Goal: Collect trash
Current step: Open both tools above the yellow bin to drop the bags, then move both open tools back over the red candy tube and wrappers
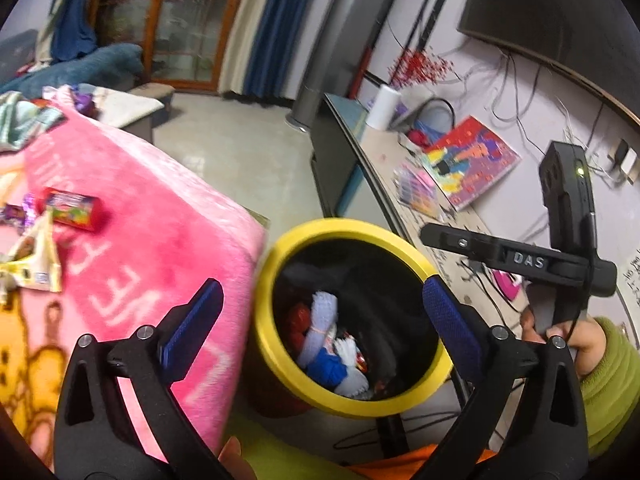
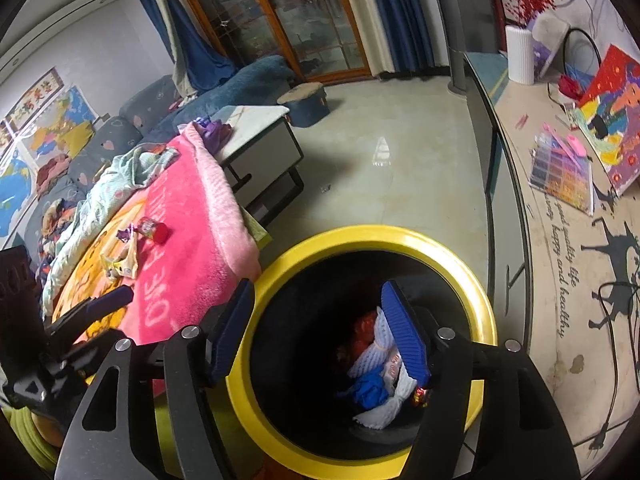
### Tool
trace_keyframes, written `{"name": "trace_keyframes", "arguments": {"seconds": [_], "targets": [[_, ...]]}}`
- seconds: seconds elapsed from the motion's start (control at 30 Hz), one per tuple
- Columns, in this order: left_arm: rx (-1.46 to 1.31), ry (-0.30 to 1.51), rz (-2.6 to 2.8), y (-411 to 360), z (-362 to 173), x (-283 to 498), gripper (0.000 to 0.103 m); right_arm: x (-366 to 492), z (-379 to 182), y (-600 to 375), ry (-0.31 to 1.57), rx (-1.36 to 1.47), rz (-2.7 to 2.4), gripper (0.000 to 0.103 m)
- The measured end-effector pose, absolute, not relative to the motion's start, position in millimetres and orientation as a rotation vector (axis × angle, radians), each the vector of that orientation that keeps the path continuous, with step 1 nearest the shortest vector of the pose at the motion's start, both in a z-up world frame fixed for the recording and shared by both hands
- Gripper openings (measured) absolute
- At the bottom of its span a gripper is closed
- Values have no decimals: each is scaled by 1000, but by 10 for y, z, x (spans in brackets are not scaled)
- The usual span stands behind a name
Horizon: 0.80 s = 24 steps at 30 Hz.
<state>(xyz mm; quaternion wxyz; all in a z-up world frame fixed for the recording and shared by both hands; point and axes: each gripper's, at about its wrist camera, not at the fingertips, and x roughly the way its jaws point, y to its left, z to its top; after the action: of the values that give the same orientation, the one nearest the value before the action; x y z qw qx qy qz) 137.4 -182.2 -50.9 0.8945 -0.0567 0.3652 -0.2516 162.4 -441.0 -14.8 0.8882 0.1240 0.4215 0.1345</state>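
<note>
Blue pads of the left gripper (image 1: 322, 312) stand wide, empty, above the yellow-rimmed bin (image 1: 276, 252); only this view catches the right gripper's handle, lettered "DAS" (image 1: 528, 260). Over on the right wrist view, the right gripper (image 2: 320, 328) gapes moderately, empty, over the bin's wrappers (image 2: 380, 376); far right, a table mat reads "happy and healthy" (image 2: 560, 276). Left, on the pink blanket (image 2: 192, 240), lies more trash (image 2: 154, 230).

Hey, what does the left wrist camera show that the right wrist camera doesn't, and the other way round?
Only the left wrist view shows the person's hand in a green sleeve holding the right gripper's handle, and a dark wall screen.

Only the right wrist view shows the patterned sofa, the wall maps and a round blue stool.

Both show the yellow-rimmed bin with trash inside, the pink blanket with wrappers on it, and open fingers above the bin.
</note>
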Motion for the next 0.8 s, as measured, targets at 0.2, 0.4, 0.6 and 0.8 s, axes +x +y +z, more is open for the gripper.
{"name": "trace_keyframes", "arguments": {"seconds": [0.2, 0.4, 0.6, 0.8], "targets": [[-127, 686, -399, -1540, -366, 1330, 92, 1596, 27, -4220, 816, 255, 312, 68], [-135, 613, -314, -1277, -220, 1280, 92, 1565, 190, -3955, 775, 222, 358, 72], [-155, 568, -240, -985, -157, 1206, 92, 1565, 326, -3566, 757, 167, 439, 72], [-183, 528, -173, -678, -98, 1124, 92, 1566, 425, -3187, 753, 109, 510, 73]]}}
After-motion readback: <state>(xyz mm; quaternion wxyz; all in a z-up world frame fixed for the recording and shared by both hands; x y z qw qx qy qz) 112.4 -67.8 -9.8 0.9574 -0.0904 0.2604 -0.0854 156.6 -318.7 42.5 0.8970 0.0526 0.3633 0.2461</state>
